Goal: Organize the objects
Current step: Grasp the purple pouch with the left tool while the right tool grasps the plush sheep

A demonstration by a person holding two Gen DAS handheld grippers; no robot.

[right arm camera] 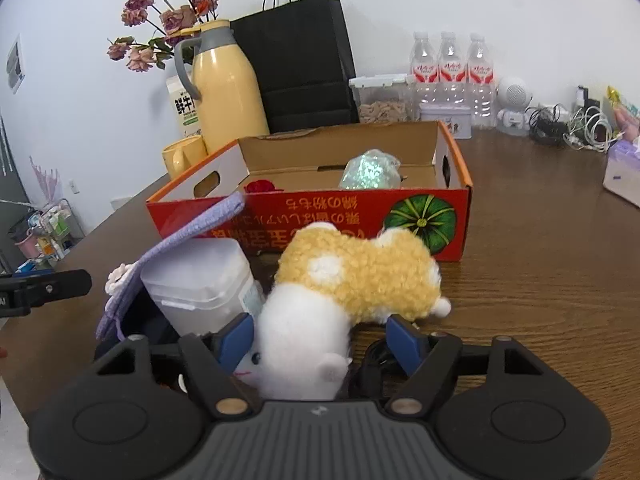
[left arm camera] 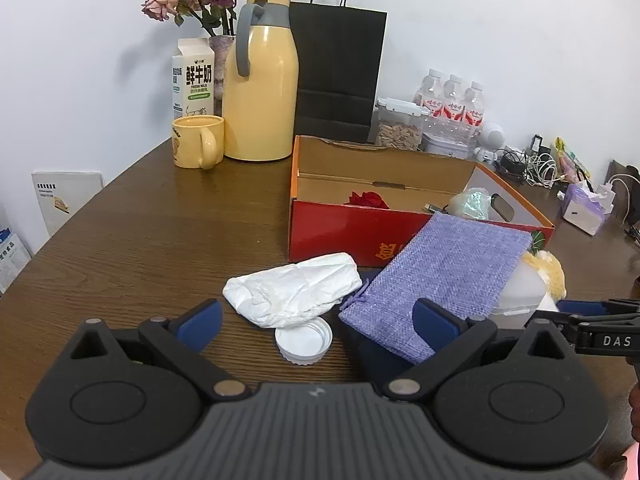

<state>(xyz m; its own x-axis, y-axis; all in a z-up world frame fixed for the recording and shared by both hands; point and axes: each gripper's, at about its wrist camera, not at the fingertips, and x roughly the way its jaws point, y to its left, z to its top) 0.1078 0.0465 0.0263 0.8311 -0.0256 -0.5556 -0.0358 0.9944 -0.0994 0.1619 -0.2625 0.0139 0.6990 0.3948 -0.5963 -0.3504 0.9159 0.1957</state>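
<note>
On the brown wooden table [left arm camera: 140, 220] a small pile of things waits in front of the red and orange cardboard box [right arm camera: 440, 216], which already holds a red flower [right arm camera: 262, 187] and a shiny greenish wrapped bundle [right arm camera: 370, 170].

The right gripper [right arm camera: 320, 336] has its blue-padded jaws spread apart around the white underside of a fluffy yellow and white plush toy [right arm camera: 352, 276] lying just before the box; whether the pads press it yet I cannot tell, though they look loose. The toy looks light and squashy, so a hold across the thick white body should compress and stay put, better than pinching a thin ear or paw.

Beside it stands a frosted white plastic container [right arm camera: 200, 280], with a lilac knitted pouch [left arm camera: 448, 272] draped over its top and leaning on the box wall. The pouch looks limp and would sag if lifted by one edge.

The left gripper [left arm camera: 316, 320] hovers wide open and empty above a crumpled white tissue [left arm camera: 296, 288] and a white ribbed plastic cap [left arm camera: 304, 340]. The tissue looks featherlight and easy to pinch anywhere; the cap is stiff, low and probably slippery, best gripped across its rim.
</note>
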